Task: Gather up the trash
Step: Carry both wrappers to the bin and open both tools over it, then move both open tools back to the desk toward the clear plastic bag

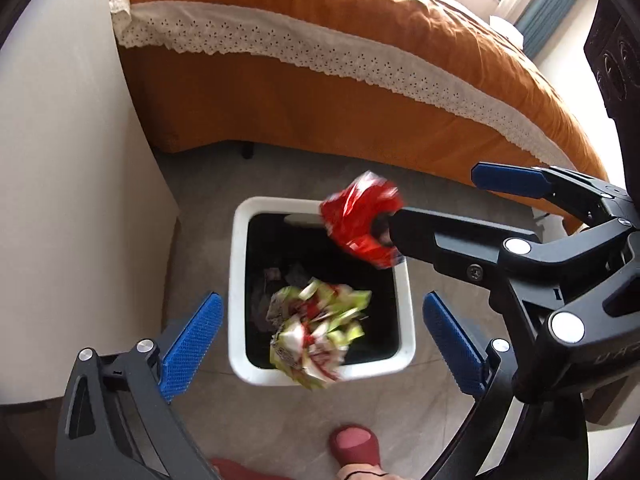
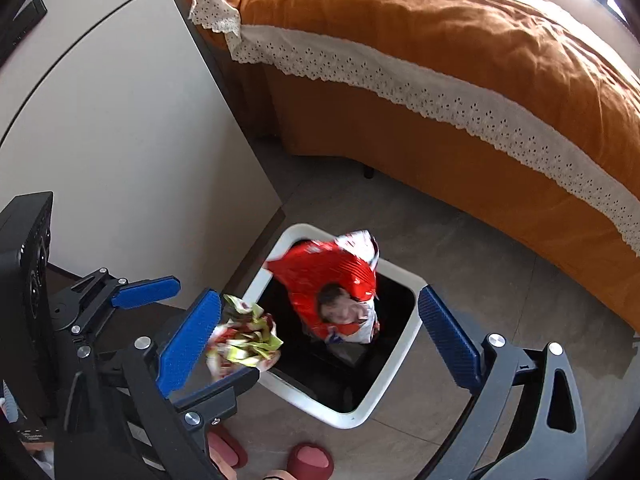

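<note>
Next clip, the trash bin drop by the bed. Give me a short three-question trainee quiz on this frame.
1. True or false: the left gripper is clamped on the green wrapper.
2. Which item is seen between the right gripper's fingers? A) red wrapper B) slipper C) pillow
3. The white bin stands on the floor beside the orange ____.

Key: 1 false, both grippers are open; 2 A; 3 bed.

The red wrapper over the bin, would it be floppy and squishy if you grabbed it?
Probably yes. The red wrapper looks crinkled and folded, so it likely crushes easily. Its glossy foil may be a bit slippery. It seems light: it hangs loose over the white bin between the open right gripper fingers.
</note>
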A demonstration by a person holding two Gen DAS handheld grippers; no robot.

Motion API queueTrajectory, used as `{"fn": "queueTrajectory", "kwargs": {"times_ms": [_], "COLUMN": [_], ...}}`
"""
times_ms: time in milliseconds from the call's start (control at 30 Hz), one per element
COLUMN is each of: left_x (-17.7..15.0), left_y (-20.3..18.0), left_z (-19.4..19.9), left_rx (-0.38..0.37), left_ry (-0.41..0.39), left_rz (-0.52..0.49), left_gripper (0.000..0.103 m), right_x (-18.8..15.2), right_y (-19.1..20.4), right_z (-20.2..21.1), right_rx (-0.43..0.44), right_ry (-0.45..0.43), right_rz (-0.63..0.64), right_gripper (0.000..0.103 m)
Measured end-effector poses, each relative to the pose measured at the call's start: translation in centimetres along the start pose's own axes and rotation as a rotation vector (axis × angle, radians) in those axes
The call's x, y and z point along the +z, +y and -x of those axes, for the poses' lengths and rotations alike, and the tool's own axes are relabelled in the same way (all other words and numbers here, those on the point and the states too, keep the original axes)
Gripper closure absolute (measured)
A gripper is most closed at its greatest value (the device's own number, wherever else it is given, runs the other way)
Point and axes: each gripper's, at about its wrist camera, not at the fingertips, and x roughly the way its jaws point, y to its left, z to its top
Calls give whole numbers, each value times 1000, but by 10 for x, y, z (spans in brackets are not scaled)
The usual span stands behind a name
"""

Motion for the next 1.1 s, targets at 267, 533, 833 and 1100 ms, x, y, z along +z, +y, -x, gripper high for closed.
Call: {"fn": "queueTrajectory", "kwargs": {"times_ms": [267, 533, 833, 1100], "left_x": [-1, 10, 33, 50], "left_y": [6, 0, -17, -30], "left_z": [5, 62, 150, 241], "left_rx": [7, 36, 57, 57], "left_ry": [4, -32, -127, -266], "left_rz": [22, 39, 31, 43], "left_gripper": [5, 5, 5, 5], "right_x": [-2, 12, 38, 64], "right_y": [-5, 11, 42, 77], "right_z": [-4, 37, 118, 196], "right_rx": [-37, -35, -46, -58], "right_ry": [29, 4, -86, -209], "right_rz": [-23, -30, -19, 41], "right_gripper": [5, 5, 4, 5]}}
